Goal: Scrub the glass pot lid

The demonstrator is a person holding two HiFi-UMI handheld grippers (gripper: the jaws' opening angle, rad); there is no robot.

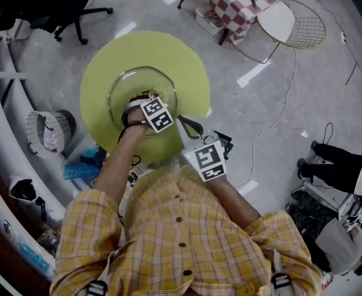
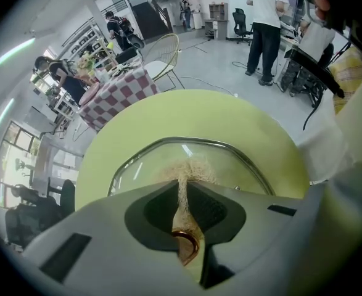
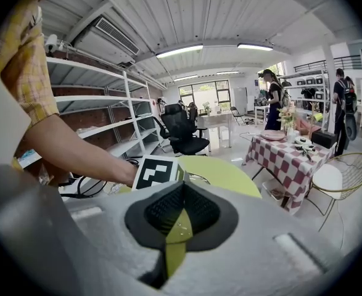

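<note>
The glass pot lid [image 1: 122, 88] with a metal rim lies on a round yellow-green table [image 1: 187, 66]. My left gripper [image 1: 139, 102] is over the lid's near side. In the left gripper view it [image 2: 182, 193] is shut on a tan fibre scrubber [image 2: 187, 168] with a copper ring, and the fibres rest on the lid [image 2: 236, 165]. My right gripper [image 1: 193, 135] hovers at the table's near right edge, beside the lid. Its jaws [image 3: 179, 196] are shut, and only the table's [image 3: 230, 171] colour shows through the slit.
A checked-cloth table [image 1: 230, 2] and a wire chair [image 1: 292, 23] stand beyond. An office chair [image 1: 69, 5] is far left, white shelving [image 1: 2, 103] runs along the left with a bin [image 1: 48, 131]. A cable [image 1: 279, 116] crosses the floor. A person [image 2: 267, 17] stands farther off.
</note>
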